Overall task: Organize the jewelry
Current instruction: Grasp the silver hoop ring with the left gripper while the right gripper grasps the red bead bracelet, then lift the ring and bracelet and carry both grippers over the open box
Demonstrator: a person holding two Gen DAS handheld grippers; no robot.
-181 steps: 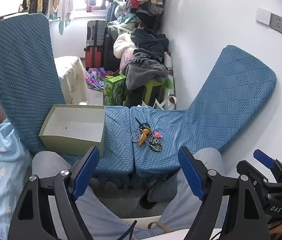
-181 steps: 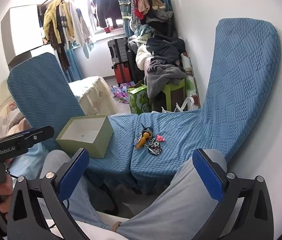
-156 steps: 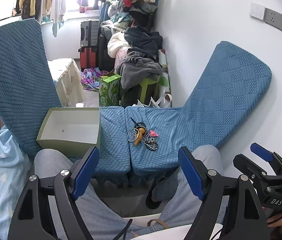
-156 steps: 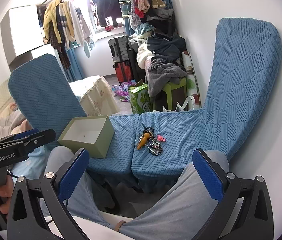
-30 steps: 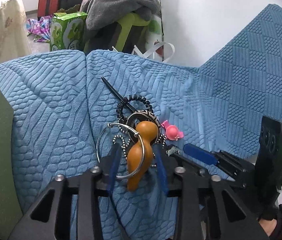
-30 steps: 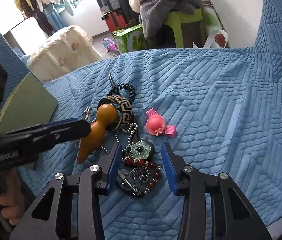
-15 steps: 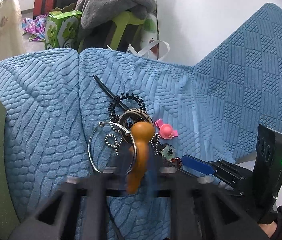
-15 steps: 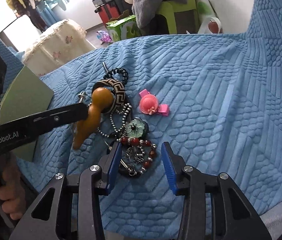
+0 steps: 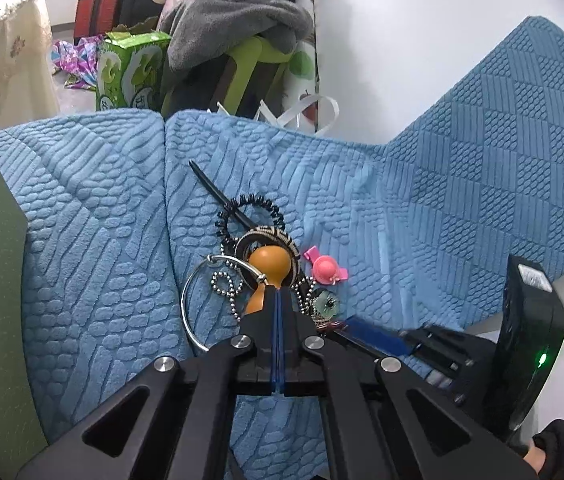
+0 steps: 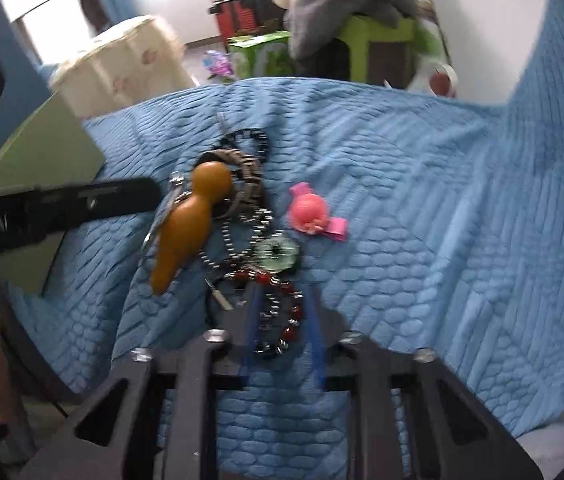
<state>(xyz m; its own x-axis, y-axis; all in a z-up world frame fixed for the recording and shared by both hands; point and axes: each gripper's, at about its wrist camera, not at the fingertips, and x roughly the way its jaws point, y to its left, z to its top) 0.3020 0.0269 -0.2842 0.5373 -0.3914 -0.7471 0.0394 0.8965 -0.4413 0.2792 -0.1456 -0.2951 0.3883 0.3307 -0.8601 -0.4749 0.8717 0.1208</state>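
Now left tool (image 9: 277,300) closed by gourd (image 9: 268,270); right tool (image 10: 282,312) narrowly parted around beaded bracelet (image 10: 278,316).

We see an orange-brown gourd (image 9: 269,268), a pink clip (image 9: 324,269), a dark red bead bracelet (image 10: 282,312) and a blue quilted cover (image 9: 94,208).

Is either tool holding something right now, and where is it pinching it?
The left tool looks pinched shut by the orange gourd, but contact is hidden. The right tool holds nothing; it straddles the red bead bracelet.
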